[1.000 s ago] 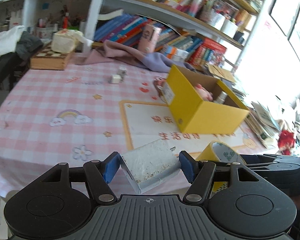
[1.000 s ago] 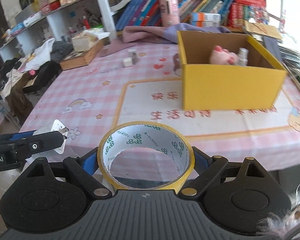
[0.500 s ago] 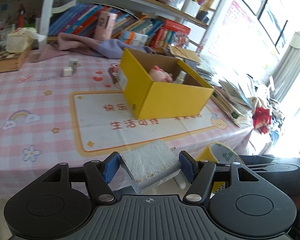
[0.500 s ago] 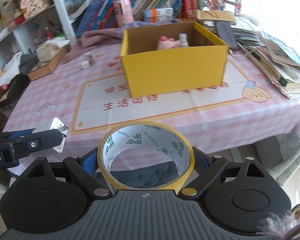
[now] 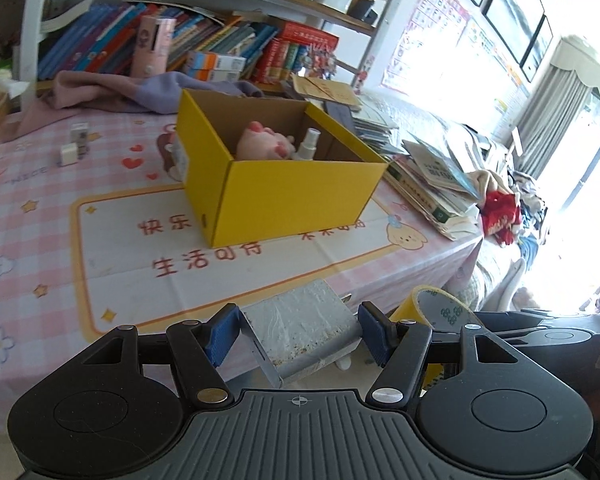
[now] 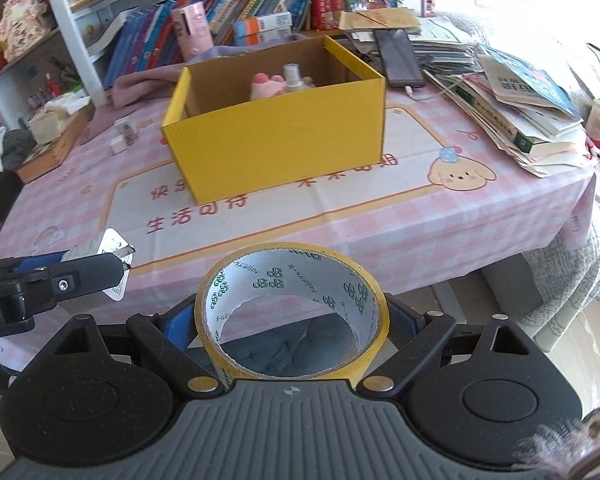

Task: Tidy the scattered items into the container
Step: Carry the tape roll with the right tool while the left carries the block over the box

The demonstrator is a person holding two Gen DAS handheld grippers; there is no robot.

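Yellow tape roll (image 6: 292,312) fills the right fingers (image 6: 400,320), the left fingers (image 5: 374,334) clamp a grey plug adapter (image 5: 300,328); carry both above the box (image 6: 276,136) at frame centre, then release.

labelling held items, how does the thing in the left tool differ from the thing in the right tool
The grey block in the left tool is solid, flat-sided and dull grey with prongs at one end; the tape roll in the right tool is a hollow yellow ring, printed inside. The roll spreads its tool wider. Both are clamped, short of the yellow box.
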